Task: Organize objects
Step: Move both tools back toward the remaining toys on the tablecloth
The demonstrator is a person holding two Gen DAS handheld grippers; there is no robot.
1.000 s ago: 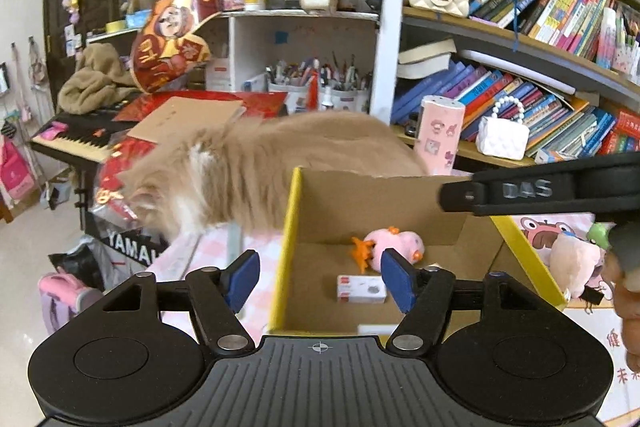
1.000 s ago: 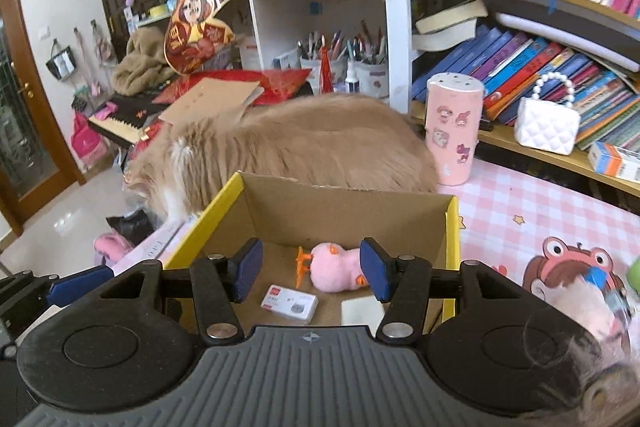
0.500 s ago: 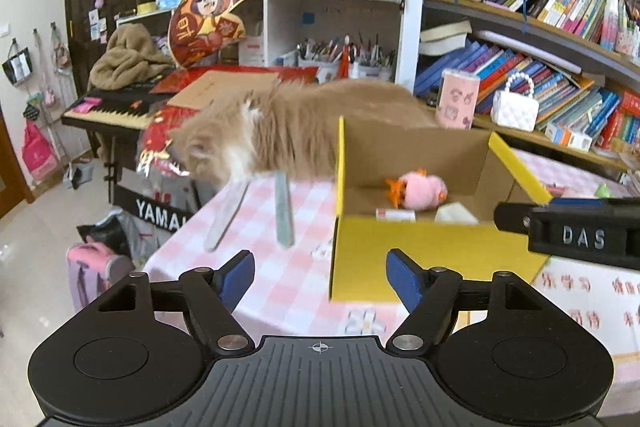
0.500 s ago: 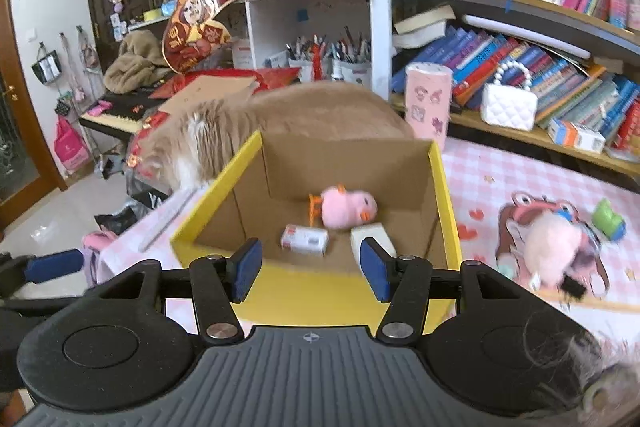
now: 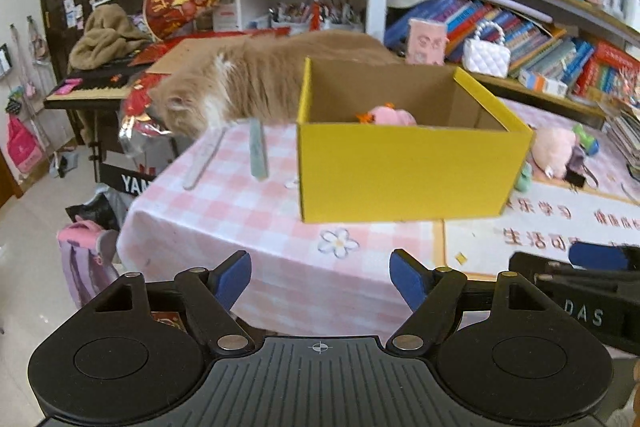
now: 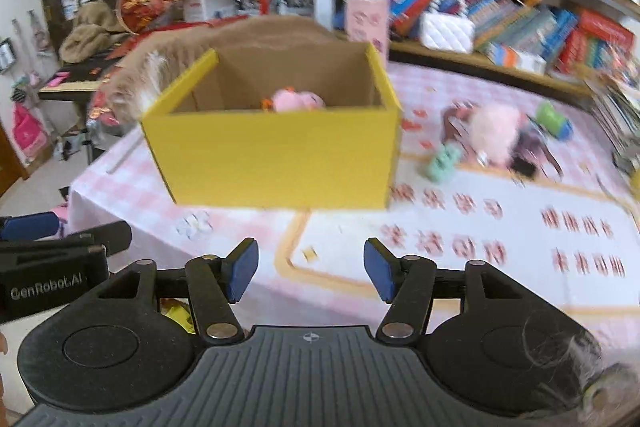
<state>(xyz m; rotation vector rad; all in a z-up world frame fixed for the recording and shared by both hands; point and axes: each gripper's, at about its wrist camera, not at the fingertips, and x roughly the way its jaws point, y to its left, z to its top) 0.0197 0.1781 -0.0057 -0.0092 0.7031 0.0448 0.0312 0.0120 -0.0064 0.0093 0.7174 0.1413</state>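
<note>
A yellow cardboard box (image 5: 404,171) (image 6: 276,155) stands on the pink checked tablecloth, with a pink plush toy (image 5: 386,115) (image 6: 298,101) showing over its rim. My left gripper (image 5: 320,281) hangs near the table's front edge, well short of the box; its jaws are opening with nothing between them. My right gripper (image 6: 308,271) is likewise back from the box, jaws opening and empty. On the cloth to the right of the box lie a fluffy pink plush (image 6: 496,133), a mint green toy (image 6: 442,161) and a green and blue toy (image 6: 554,119).
A long-haired tan cat (image 5: 248,87) lies behind the box at the table's far left edge. Two flat strips (image 5: 256,149) lie on the cloth left of the box. Bookshelves (image 5: 540,27) line the back wall. A keyboard piano (image 5: 88,87) stands left of the table.
Both grippers have pulled back and down from over the box toward the table's front edge. The box's inside is now mostly hidden by its front wall. Both jaws stand wider apart.
</note>
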